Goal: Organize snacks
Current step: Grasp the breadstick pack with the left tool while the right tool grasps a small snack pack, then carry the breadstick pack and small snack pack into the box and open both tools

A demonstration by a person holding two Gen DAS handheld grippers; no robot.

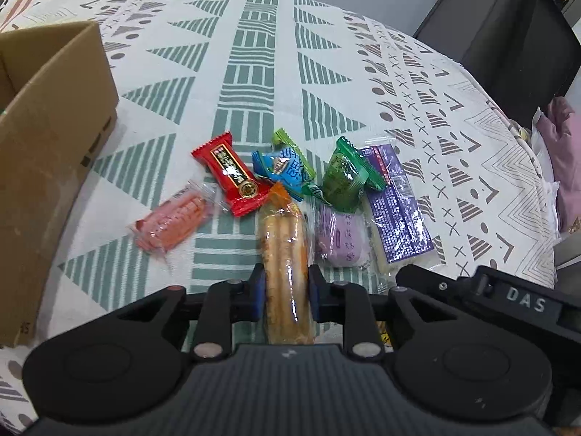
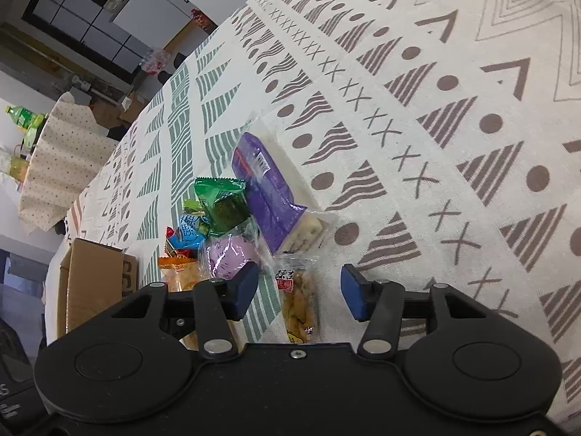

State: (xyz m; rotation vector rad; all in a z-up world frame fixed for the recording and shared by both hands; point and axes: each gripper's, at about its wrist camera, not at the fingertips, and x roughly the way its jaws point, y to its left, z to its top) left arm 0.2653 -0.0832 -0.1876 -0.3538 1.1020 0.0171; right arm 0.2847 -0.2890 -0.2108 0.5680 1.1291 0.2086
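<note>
Progress: early, it is judged — seven packets are seen on the tablecloth (image 1: 254, 83), and the little shown of the cardboard box (image 1: 54, 116) holds none.
Left gripper (image 1: 284, 292): closed on the breadstick pack (image 1: 285, 265).
Right gripper (image 2: 299, 290): spread wide — a yellow snack packet (image 2: 297, 298) lies between the fingers, untouched.
Breadstick pack: long, clear-wrapped, orange-topped, at the cluster's near edge.

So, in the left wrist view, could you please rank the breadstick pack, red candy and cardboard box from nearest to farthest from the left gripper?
1. Breadstick pack, between the left gripper fingers.
2. Red candy, ahead, slightly left.
3. Cardboard box, far left.
</note>
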